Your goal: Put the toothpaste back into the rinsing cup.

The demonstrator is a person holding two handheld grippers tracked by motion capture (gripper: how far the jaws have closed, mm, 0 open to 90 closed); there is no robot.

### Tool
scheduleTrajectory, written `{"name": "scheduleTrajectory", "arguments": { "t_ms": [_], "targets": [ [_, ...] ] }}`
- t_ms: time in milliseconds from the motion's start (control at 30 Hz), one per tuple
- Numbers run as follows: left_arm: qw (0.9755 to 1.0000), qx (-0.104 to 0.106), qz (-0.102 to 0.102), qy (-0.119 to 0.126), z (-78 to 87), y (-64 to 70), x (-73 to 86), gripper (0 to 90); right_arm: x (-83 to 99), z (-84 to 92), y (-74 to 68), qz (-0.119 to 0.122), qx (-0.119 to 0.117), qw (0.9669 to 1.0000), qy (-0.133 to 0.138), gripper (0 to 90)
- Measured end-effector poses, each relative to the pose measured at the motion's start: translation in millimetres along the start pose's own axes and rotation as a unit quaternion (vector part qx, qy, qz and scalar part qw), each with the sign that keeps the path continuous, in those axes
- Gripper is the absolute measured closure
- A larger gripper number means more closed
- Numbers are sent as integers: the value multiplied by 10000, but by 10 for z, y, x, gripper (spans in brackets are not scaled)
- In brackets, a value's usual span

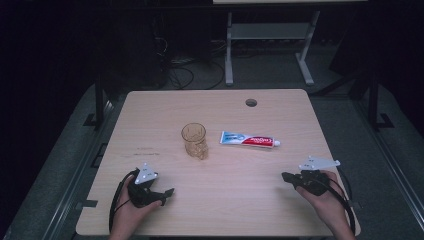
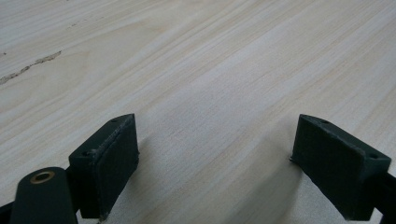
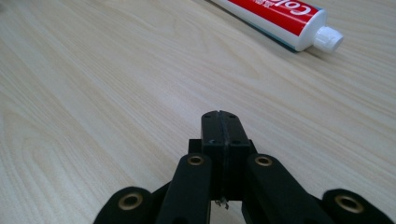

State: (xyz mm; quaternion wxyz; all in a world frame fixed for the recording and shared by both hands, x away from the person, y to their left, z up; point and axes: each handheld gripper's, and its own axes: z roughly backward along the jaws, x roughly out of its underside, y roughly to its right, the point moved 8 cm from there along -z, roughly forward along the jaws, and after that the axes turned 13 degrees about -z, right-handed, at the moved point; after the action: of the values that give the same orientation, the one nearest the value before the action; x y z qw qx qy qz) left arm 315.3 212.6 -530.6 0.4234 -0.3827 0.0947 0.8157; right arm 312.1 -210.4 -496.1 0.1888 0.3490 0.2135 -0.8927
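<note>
Toothpaste tube (image 1: pixel 248 139) lies flat on the counter (image 1: pixel 225 210), ahead and up-left of the right gripper (image 1: pixel 286 176), cap (image 3: pixel 328 38) end nearest those jaws, long axis crosswise to their line. Right jaws pressed together, empty; left gripper (image 1: pixel 169 191) jaws spread, empty, well apart from the tube, with the amber glass cup (image 1: pixel 194 140) between. Right hand (image 1: pixel 327 200) is nearer, so likely it takes the tube.
</note>
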Motion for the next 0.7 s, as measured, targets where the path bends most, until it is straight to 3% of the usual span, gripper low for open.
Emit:
{"name": "scheduleTrajectory", "arguments": {
  "t_ms": [400, 700],
  "targets": [
    [10000, -5, 3, 11, -1, 0, -2, 133, -212, 36, 27, 24, -80, 9999, 142, 899],
    [10000, -5, 4, 11, -2, 0, -2, 133, -366, -35, 40, 36, -101, 9998, 155, 898]
  ]
}}
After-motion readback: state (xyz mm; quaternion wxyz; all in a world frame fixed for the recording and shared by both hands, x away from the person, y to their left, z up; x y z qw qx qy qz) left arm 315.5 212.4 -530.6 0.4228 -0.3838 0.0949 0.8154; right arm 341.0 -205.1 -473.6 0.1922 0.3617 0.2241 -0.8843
